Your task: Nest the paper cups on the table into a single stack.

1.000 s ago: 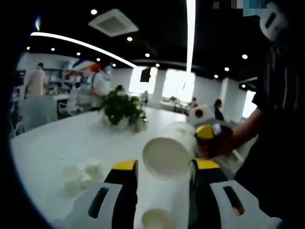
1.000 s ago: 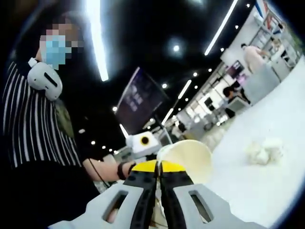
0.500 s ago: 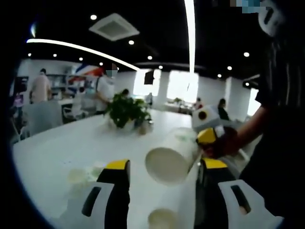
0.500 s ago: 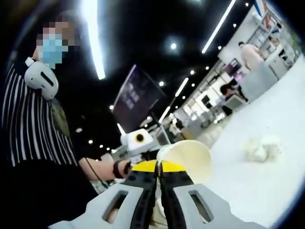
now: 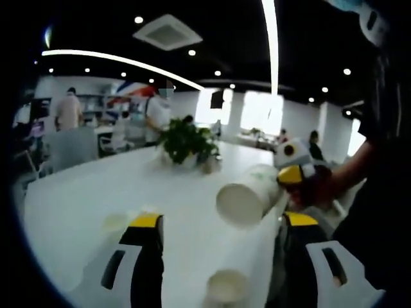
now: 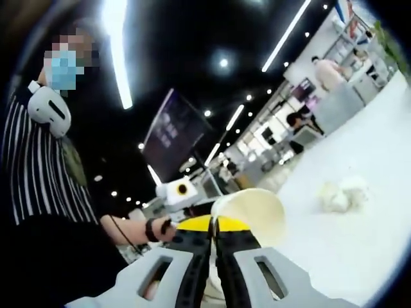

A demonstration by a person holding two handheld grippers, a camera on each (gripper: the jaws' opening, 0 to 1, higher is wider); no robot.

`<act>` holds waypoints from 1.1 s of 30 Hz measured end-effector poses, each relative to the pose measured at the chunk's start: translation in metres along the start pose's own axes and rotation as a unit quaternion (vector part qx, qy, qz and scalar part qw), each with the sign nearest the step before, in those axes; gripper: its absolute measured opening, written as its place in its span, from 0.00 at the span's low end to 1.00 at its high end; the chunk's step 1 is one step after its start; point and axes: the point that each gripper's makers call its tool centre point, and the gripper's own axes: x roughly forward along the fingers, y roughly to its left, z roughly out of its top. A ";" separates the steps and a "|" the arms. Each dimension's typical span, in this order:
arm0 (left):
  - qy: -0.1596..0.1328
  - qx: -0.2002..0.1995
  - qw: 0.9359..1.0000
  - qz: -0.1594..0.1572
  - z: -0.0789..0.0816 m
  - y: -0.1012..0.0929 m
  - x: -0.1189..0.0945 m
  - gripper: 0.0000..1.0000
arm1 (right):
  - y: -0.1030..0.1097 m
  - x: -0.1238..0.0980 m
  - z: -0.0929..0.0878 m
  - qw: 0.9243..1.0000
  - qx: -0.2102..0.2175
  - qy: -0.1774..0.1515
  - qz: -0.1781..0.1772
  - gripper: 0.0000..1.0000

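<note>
right hand-held gripper [image 6: 213, 222] pinches paper cup [image 6: 252, 212] rim (airborne) | left hand-held gripper [image 5: 218, 221] agape

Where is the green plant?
In the left gripper view the plant stands far back on the white table, beyond the held paper cup.

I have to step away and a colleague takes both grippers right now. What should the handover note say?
Right gripper: shut on a paper cup, pinching its rim; in the left gripper view that held cup hangs on its side in the air, bottom toward the camera.
Left gripper: open, holding nothing, above the white table.
One cup stands upright on the table between the left jaws. A few more cups sit clustered farther off on the table.
Done: one cup picked up. Left: nest the held cup with the upright one, then add the cluster to the stack.
</note>
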 end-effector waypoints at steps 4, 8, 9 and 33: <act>-0.001 -0.011 1.000 0.018 -0.004 0.006 -0.009 0.76 | -0.004 -0.005 0.002 1.000 0.001 -0.002 -0.010 0.00; -0.002 -0.016 0.999 0.043 -0.009 0.016 -0.020 0.78 | -0.008 -0.009 0.005 1.000 -0.005 -0.001 -0.022 0.00; -0.001 -0.017 0.999 0.051 -0.013 0.020 -0.022 0.78 | -0.009 -0.011 0.006 1.000 -0.007 0.000 -0.025 0.00; 0.005 -0.021 0.990 0.137 -0.056 0.049 -0.061 0.95 | -0.015 -0.003 0.011 0.993 -0.077 0.079 -0.035 0.00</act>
